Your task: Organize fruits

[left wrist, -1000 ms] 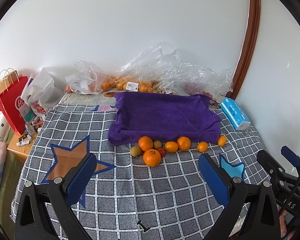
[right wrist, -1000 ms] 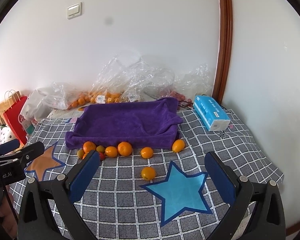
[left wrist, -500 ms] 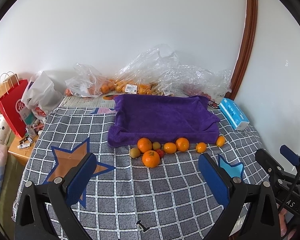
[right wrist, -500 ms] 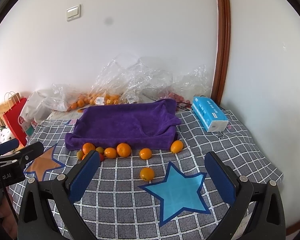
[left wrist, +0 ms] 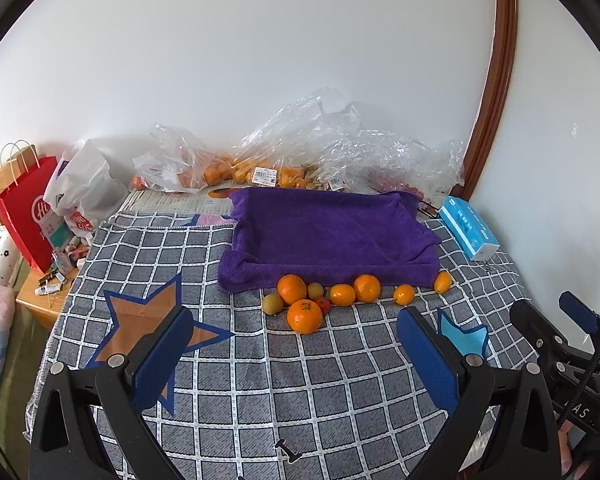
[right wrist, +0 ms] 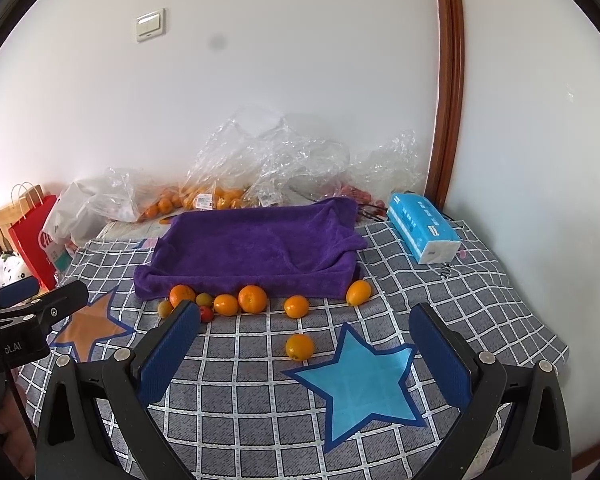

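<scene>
Fruits [left wrist: 328, 298] are lying loose on the checked bedspread [left wrist: 300, 392], strung along the near edge of the purple towel [left wrist: 324, 236], which is draped into a shallow tray shape toward the bedspread's far edge. One large orange [left wrist: 305, 316] is sitting just in front of the row, and a single small orange [right wrist: 299, 347] is lying apart, beside the blue star patch [right wrist: 360, 380]. Nothing is resting on the towel, so sorting is judged to be barely starting; every loose piece is awaiting placement, presumably there.

Left gripper [left wrist: 296, 356] is hanging spread wide and empty above the bedspread's near edge. Right gripper [right wrist: 304, 352] is likewise splayed and carrying nothing, with the lone small orange lying between its fingers in that view.

Clear plastic bags [left wrist: 300, 152] along the far edge are holding more orange fruit, but crinkled film is obscuring the count. In the left view the gripper's finger is hiding the lone orange. The small greenish and red pieces in the row are too small to identify. A blue tissue pack [right wrist: 424, 232] is lying near the far right corner.
</scene>
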Tool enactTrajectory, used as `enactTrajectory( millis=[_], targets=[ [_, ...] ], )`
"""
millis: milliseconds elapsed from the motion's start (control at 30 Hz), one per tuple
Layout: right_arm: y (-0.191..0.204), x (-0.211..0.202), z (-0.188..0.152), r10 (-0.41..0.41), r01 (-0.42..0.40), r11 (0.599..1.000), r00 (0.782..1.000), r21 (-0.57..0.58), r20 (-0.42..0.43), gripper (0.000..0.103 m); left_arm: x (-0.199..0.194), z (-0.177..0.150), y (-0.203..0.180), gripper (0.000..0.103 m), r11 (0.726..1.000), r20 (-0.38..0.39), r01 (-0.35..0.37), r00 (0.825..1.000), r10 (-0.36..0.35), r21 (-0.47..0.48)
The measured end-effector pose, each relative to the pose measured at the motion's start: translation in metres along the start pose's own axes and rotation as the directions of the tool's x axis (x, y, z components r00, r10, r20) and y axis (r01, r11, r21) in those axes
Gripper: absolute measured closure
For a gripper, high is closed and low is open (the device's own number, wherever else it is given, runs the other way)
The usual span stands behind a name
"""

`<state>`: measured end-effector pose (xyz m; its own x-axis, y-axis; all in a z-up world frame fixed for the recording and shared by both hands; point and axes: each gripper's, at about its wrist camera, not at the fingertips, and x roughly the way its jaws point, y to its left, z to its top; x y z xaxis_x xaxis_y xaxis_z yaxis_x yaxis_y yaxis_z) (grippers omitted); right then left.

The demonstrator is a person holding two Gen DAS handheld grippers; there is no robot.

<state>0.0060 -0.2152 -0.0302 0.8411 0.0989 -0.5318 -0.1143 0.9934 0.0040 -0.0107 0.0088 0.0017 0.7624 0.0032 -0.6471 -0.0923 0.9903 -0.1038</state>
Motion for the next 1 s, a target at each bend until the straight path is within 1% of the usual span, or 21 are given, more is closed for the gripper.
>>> enactTrajectory(
  millis=[200,567,700,900,1000],
  targets=[
    [0.000,0.002,0.001,-0.006,0.006,1.000,1.000,0.002,-0.002,0.000,0.000,-0.001,0.000,0.001,1.000,-0.001,0.002,1.000,-0.002,0.000],
    [-0.001,0.007,0.002,0.026,-0.026,1.000,1.000,0.012,-0.011,0.000,0.006,0.002,0.000,0.001,1.000,0.007,0.013,1.000,-0.013,0.000],
    [-0.003,0.011,0.004,0.019,-0.019,1.000,1.000,0.021,-0.004,0.000,0.011,0.004,0.000,0.001,1.000,0.001,0.019,1.000,-0.019,0.004],
    [-0.006,0.032,0.006,0.030,-0.029,0.999,0.999,0.033,-0.031,0.000,0.027,0.006,0.007,0.001,1.000,0.003,0.022,1.000,-0.022,-0.002],
    [-0.005,0.047,0.004,0.011,-0.011,1.000,0.998,0.009,-0.061,0.000,0.042,0.007,0.012,0.001,1.000,-0.010,0.029,1.000,-0.029,-0.011]
  ],
)
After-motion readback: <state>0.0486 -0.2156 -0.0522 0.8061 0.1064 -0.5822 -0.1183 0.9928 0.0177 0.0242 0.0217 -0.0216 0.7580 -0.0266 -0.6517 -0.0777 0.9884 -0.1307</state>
